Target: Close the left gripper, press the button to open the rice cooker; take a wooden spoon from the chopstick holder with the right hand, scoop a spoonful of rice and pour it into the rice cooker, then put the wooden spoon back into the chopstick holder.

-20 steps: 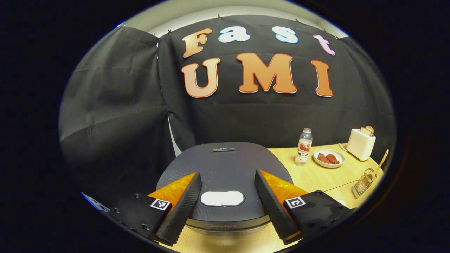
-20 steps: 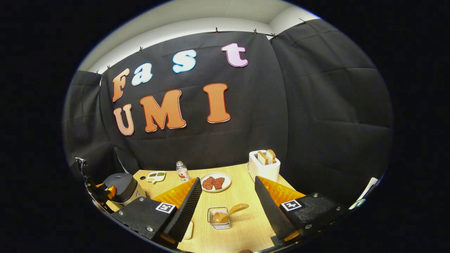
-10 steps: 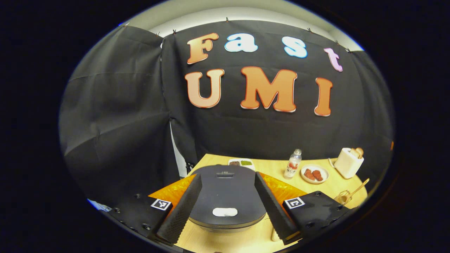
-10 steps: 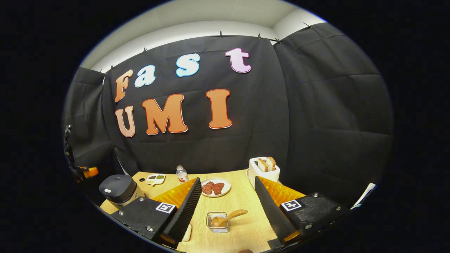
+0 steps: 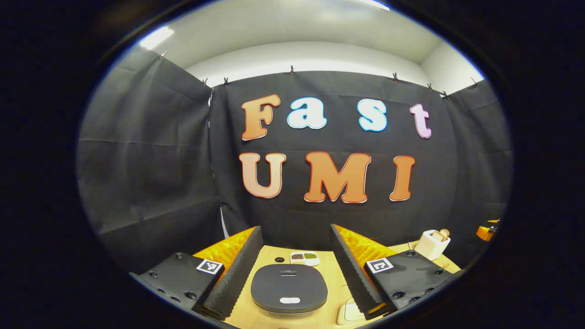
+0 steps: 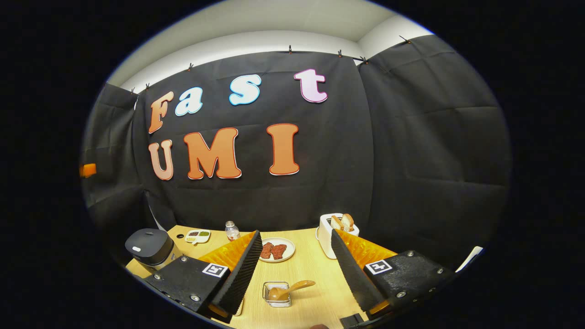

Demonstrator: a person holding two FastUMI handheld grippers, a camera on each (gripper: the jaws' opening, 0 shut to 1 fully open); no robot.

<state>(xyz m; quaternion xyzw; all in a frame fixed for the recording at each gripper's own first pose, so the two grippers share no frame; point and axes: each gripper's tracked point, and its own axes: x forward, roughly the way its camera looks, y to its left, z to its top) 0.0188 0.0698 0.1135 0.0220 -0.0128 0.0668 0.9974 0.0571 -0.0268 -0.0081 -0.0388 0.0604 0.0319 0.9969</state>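
Left gripper [image 5: 296,269]: let go and spread wide, holding nothing; its fingers [image 5: 235,269] are long ridged wedges that hang above the table
Rice cooker [image 5: 289,290]: sits between the two left fingers and lower down, not touching them; a dark, rounded square with a smooth, flat lid that is shut; in the right gripper view it stands at the far left edge of the table
Button [image 5: 289,300]: a small pale oval on the front of the lid
Right gripper [image 6: 296,269]: also let go and spread wide, with nothing between its ridged fingers [image 6: 240,274]
Chopstick holder [image 6: 276,294]: a small, square wire basket, sitting on the table between the right fingers and below them
Wooden spoon [image 6: 289,289]: smooth brown wood, its round bowl down in the holder and its handle leaning out to the right
Table [image 6: 311,265]: pale wood with fine grain
Plate [image 6: 277,250]: round and white with two reddish lumps on it, behind the holder
Toaster [image 6: 336,228]: white and boxy with bread slices poking up, near the back wall
Bottle [image 6: 231,230]: small and clear, left of the plate
Small dish [image 5: 305,258]: white with two hollows, one dark and one green, behind the cooker
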